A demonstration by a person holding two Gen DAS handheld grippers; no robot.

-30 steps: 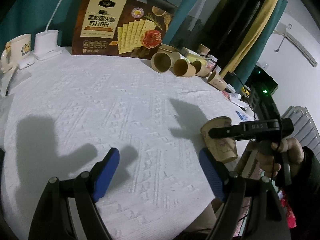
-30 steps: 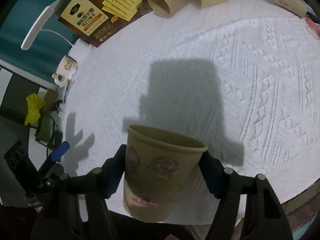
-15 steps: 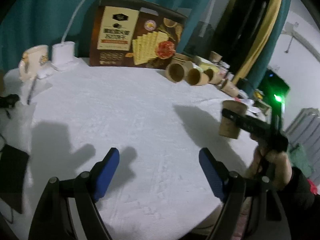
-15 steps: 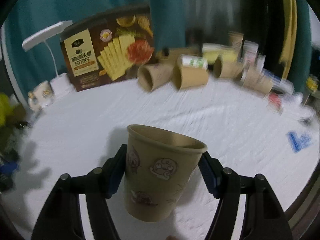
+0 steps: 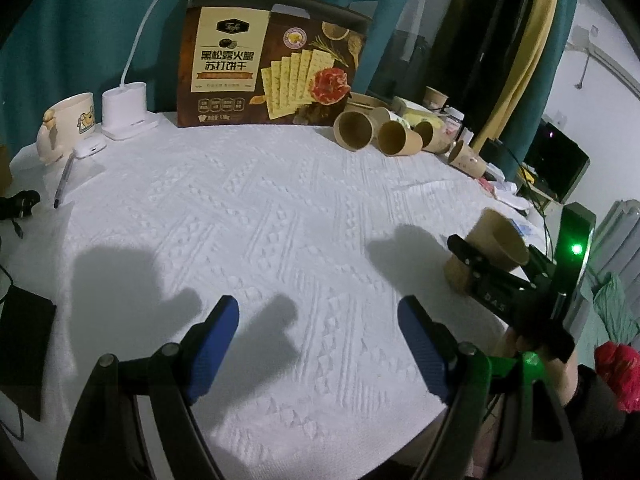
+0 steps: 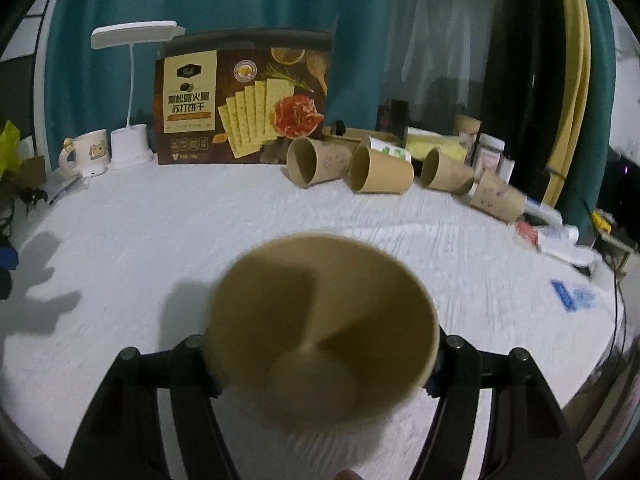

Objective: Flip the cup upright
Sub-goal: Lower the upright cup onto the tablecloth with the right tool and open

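My right gripper (image 6: 320, 356) is shut on a brown paper cup (image 6: 320, 344), mouth up and tilted toward the camera, so I look into it. In the left wrist view the same cup (image 5: 486, 252) sits in the right gripper (image 5: 496, 264) at the table's right edge, its base low over or on the white cloth. My left gripper (image 5: 316, 340) is open and empty above the near part of the cloth. Several more brown cups (image 6: 316, 162) lie on their sides at the back; they also show in the left wrist view (image 5: 354, 130).
A cracker box (image 5: 272, 72), a white desk lamp (image 5: 124, 114) and a cream mug (image 5: 74, 120) stand along the back edge. A pen (image 5: 64, 182) lies at the left. Jars and clutter (image 6: 490, 150) crowd the back right. The table edge (image 5: 492, 320) is near the held cup.
The right gripper has rotated the cup from mouth facing away to mouth up and lowered it toward the cloth. The left gripper stays open, its view raised slightly.
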